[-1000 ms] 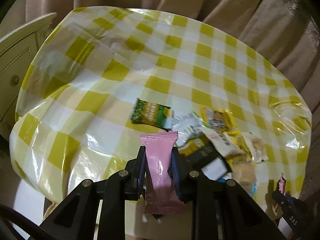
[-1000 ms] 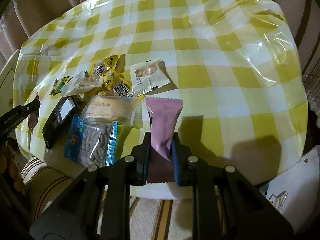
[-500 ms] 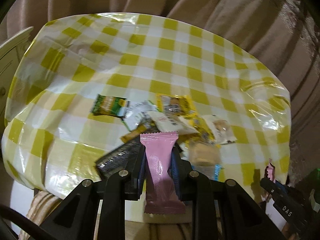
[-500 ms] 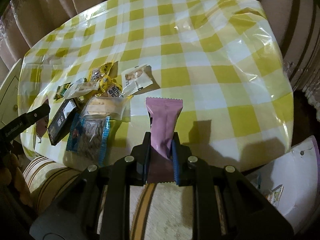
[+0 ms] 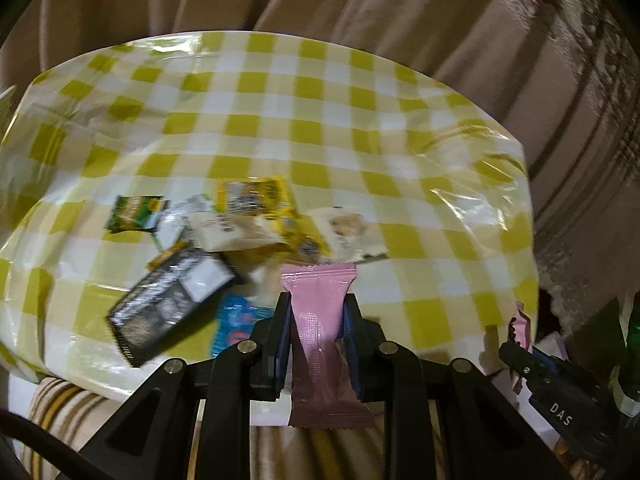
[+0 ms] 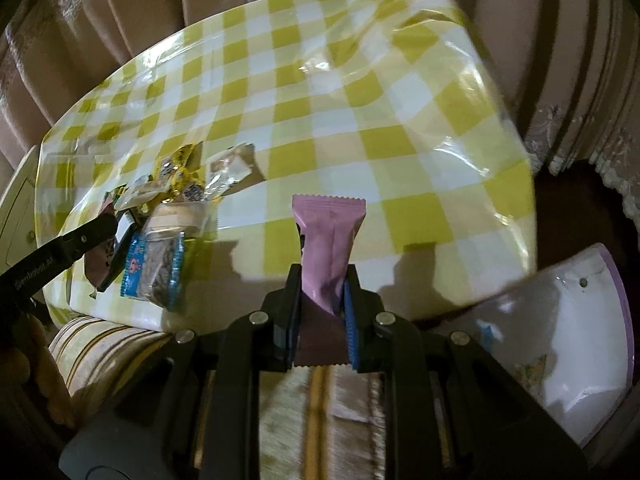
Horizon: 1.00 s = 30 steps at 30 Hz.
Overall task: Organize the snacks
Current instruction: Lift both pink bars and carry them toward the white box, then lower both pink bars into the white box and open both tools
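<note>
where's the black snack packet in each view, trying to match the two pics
Left wrist view: the black snack packet lies left of centre on the checked tablecloth, tilted, at the near-left side of the snack pile.
Right wrist view: only a sliver of it shows at the far left, mostly hidden behind the left claw.
Shared landmark: the blue-edged clear packet, right beside the black one in both views.

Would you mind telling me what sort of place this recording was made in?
Most likely a room in a home. A table under a glossy yellow-checked tablecloth stands before heavy beige curtains, a striped rug covers the floor, and a heap of snack packets lies on the table.
</note>
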Each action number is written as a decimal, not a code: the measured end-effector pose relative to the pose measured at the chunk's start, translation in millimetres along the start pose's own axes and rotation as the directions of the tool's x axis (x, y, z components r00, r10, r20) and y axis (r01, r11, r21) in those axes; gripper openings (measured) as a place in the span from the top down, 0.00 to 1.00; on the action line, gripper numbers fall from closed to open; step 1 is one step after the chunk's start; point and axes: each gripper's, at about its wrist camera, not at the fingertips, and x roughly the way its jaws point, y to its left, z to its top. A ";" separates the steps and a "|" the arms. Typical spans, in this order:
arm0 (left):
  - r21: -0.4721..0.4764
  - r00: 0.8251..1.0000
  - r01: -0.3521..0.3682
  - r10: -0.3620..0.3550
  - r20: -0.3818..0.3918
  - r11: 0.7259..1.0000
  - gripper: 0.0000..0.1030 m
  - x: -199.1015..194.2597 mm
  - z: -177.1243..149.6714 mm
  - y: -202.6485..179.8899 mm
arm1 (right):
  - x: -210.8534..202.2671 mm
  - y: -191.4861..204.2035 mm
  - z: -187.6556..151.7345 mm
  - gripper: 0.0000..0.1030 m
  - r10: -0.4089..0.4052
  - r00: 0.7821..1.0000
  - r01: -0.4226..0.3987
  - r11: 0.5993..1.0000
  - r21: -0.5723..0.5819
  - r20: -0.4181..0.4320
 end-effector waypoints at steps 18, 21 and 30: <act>0.187 0.968 0.236 -0.213 -0.136 0.954 0.76 18.6 -25.3 -139.4 | -27.3 -129.1 -34.3 0.78 -0.135 0.991 0.135 0.970 0.201 -0.016; 0.205 0.950 0.288 -0.253 -0.183 0.935 0.76 24.3 -32.2 -163.3 | -29.0 -146.1 -37.6 0.78 -0.147 0.989 0.147 0.962 0.232 -0.020; 0.274 0.898 0.400 -0.313 -0.310 0.874 0.76 42.1 -54.5 -224.3 | -27.3 -185.2 -44.0 0.76 -0.159 0.987 0.161 0.940 0.300 -0.031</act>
